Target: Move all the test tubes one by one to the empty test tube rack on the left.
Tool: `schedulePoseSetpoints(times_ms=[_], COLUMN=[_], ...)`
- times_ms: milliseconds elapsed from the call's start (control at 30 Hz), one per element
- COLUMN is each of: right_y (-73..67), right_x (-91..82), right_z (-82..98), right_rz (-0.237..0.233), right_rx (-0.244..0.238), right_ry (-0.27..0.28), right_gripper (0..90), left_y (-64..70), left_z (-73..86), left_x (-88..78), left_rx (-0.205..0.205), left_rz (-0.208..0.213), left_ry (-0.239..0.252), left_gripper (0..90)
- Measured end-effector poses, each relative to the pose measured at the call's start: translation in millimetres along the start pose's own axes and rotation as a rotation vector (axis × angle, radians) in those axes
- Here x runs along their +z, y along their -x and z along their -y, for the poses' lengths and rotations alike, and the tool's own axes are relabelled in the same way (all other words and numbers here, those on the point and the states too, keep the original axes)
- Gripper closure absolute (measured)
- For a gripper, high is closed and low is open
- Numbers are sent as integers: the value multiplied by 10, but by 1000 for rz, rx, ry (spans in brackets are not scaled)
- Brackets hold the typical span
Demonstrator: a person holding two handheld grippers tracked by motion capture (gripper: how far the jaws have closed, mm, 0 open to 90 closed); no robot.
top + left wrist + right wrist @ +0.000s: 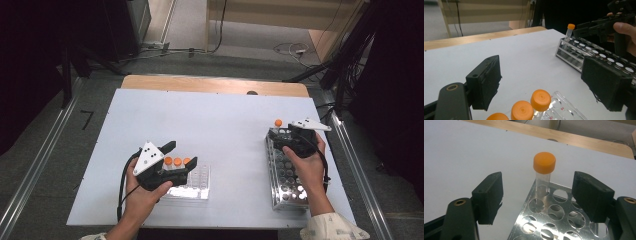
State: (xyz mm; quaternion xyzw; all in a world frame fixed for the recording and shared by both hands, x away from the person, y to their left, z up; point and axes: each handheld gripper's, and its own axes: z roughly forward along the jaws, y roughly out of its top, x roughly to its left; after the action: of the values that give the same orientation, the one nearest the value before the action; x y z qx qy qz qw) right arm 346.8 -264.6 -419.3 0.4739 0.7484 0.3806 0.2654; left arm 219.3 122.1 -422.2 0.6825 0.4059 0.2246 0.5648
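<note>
Grey floor, trailing cables and dark equipment surround the white counter [215,125], whose far edge shows a strip of bare wood.

Left side: a clear plastic rack [192,186] lies near the front edge. Three orange-capped tubes [177,162] stand in a row at its far-left end; the remaining wells visible are unfilled. The left gripper [181,154] is held just above these tubes. Its fingers [486,80] are apart, with nothing pressed between them; the caps sit below and between the pads.

Right side: a metal perforated rack [286,175] runs front to back, well apart from the plastic rack. One orange-capped tube [544,176] stands upright in a corner hole at the far end; the other holes in view are vacant. The right gripper [287,134] is positioned over the far part of this rack, just behind the tube. Its fingers [490,195] are spread wide, clear of the tube on both sides.

Bare counter separates the two racks.
</note>
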Motion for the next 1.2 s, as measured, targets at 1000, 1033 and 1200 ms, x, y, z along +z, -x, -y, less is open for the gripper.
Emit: schedulePoseSetpoints(times_ms=[1000, 1033, 1200], right_y=[70, 68, 59], right_x=[267, 271, 287], right_z=[-50, -51, -54], right_rz=[6, 5, -3], right_rx=[-24, -25, -39], right_ry=[-68, -69, -77], right_gripper=[523, 536, 603], left_y=[-2, 0, -2], left_z=[9, 9, 11], left_x=[16, 15, 15], left_rx=[-4, -3, -4], left_rz=[4, 4, 4], left_ry=[-10, -11, -11], left_gripper=[178, 178, 178])
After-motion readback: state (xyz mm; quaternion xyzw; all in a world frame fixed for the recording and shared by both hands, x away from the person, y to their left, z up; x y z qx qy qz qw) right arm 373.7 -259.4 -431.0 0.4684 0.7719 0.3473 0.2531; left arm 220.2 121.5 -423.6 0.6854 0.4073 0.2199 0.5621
